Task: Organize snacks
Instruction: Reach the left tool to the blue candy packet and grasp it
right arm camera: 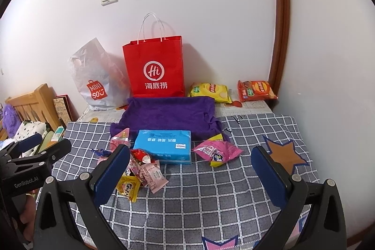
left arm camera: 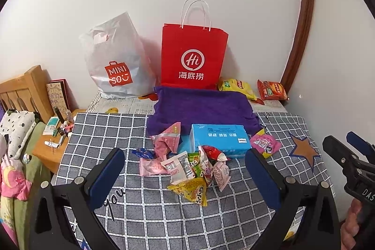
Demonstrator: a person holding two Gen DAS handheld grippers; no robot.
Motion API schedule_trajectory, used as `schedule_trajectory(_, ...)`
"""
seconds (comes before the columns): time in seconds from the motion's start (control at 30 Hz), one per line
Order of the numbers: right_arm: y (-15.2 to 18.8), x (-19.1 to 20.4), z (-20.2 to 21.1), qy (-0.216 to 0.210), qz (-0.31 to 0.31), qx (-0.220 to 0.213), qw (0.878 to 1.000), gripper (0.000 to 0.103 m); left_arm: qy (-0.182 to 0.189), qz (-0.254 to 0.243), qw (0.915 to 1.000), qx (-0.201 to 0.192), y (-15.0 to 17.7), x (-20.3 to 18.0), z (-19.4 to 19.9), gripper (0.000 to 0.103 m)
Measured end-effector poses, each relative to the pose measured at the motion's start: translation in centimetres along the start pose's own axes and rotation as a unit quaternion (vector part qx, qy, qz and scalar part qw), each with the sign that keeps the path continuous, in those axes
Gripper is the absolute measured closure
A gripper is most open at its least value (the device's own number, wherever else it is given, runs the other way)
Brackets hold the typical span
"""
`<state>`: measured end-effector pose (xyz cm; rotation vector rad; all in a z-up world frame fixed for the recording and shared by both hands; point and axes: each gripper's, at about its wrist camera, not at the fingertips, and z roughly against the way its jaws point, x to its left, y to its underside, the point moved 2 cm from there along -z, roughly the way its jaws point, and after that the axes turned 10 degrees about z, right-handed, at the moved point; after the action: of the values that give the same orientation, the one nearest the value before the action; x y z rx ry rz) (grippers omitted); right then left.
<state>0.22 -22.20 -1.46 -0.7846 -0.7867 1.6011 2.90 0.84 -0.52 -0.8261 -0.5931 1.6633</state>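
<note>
A heap of small snack packets [left arm camera: 187, 168] lies on the checked bedspread [left arm camera: 152, 214], in front of a blue box [left arm camera: 219, 139]. A pink packet [right arm camera: 216, 151] rests just right of the blue box [right arm camera: 164, 147]. Behind them are a purple cloth pouch [left arm camera: 201, 109], a red paper bag [left arm camera: 193, 57], a yellow chip bag [right arm camera: 209, 91] and a red chip bag [right arm camera: 256, 90]. My left gripper [left arm camera: 185, 175] is open, hovering over the heap with nothing held. My right gripper [right arm camera: 189, 170] is open too, above bare bedspread right of the heap, empty.
A white plastic shopping bag [left arm camera: 114, 60] leans on the wall left of the red bag. A wooden bedside table [left arm camera: 54, 147] with small items and a wooden headboard [left arm camera: 23, 90] stand at the left. A brown door frame [right arm camera: 280, 15] rises at the right.
</note>
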Motion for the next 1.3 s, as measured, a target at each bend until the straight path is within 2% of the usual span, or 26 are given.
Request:
schedule_trajectory(0.27, 0.7, -1.0, -3.3, -0.006, -0.001, 0.016, 1.000, 0.001, -0.012, 0.005, 0.9996, 0.026, 0.0, 1.0, -3.4, 0.000)
schedule_trajectory(0.4, 1.9, -2.0, -6.5, -0.020, -0.009, 0.049, 0.999, 0.005, -0.012, 0.003, 0.9987, 0.049, 0.3, 1.4, -5.9, 0.003)
schedule_trajectory(0.67, 4.5, -4.7, -13.2, -0.015, -0.025, 0.099, 0.995, 0.013, -0.026, 0.009, 0.9960, 0.084, 0.5, 2.9, -10.7, 0.004)
schedule_trajectory(0.9, 5.8, -6.7, -18.2, -0.027, -0.029, 0.120, 0.992, 0.013, -0.028, 0.029, 0.9940, 0.102, 0.0, 4.7, -14.0, 0.005)
schedule_trajectory(1.2, 6.9, -6.2, -23.8, -0.043, 0.047, 0.143, 0.988, 0.012, -0.041, 0.039, 0.9925, 0.108, -1.0, 6.1, -16.5, 0.004)
schedule_trajectory(1.3, 7.1, -6.0, -24.9, -0.038, 0.076, 0.138, 0.987, 0.011, -0.042, 0.034, 0.9924, 0.111, -1.3, 6.2, -17.1, 0.005)
